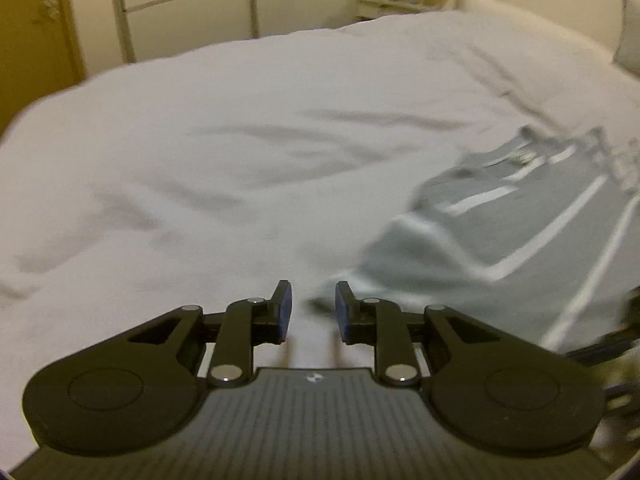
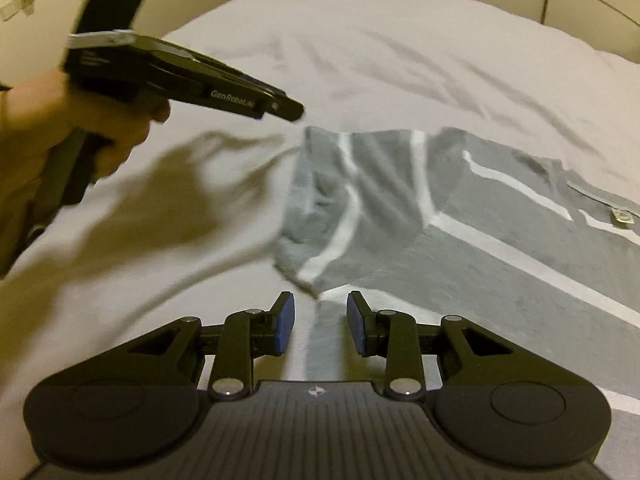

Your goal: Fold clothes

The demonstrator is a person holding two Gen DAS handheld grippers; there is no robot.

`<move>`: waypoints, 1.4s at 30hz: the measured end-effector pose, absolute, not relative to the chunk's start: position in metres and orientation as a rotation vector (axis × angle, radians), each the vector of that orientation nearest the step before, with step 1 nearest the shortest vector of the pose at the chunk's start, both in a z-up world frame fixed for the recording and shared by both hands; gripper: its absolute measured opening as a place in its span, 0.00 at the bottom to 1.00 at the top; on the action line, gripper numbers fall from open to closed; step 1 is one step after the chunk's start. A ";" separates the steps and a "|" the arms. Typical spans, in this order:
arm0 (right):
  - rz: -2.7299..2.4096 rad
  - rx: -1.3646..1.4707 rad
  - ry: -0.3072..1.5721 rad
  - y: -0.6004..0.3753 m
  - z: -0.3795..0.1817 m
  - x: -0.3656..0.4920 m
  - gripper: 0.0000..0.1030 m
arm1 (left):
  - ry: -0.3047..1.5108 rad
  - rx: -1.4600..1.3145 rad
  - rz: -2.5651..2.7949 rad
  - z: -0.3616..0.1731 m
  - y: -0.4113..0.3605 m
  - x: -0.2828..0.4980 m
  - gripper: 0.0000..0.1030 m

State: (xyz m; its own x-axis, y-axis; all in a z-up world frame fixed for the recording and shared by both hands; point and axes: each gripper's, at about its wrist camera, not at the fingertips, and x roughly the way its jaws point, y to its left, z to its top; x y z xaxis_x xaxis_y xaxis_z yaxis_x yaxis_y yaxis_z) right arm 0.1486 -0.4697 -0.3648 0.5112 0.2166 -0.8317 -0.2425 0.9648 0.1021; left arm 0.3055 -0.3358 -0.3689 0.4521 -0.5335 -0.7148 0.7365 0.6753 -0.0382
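The left wrist camera sat just behind the left tool (image 1: 312,308) and looked forward and down along its blue-padded fingers, close over the bed (image 1: 240,140), toward a wardrobe (image 1: 192,12) at the far side. The right wrist camera sat likewise behind the right tool (image 2: 320,320), low above the same bed (image 2: 400,60), facing across it. Both views shared the white cover and the grey striped garment (image 1: 520,216), at the right edge in the left view and ahead (image 2: 460,240) in the right one. The right view also caught the left tool (image 2: 280,106) from the side, raised at its upper left.
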 end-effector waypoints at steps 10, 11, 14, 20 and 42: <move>0.215 -0.006 1.081 -0.519 -0.377 0.124 0.32 | 0.831 0.609 -0.909 -0.399 -0.349 0.272 0.20; 0.204 -0.001 1.086 -0.526 -0.376 0.118 0.32 | 0.841 0.601 -0.880 -0.396 -0.341 0.274 0.20; 0.168 0.028 1.084 -0.539 -0.369 0.103 0.32 | 0.843 0.550 -0.810 -0.380 -0.327 0.272 0.18; 0.137 0.076 1.083 -0.546 -0.368 0.100 0.33 | 0.815 0.494 -0.908 -0.368 -0.366 0.243 0.17; -0.140 0.247 1.238 -0.691 -0.368 -0.086 0.43 | 0.883 0.454 -0.727 -0.336 -0.348 0.170 0.18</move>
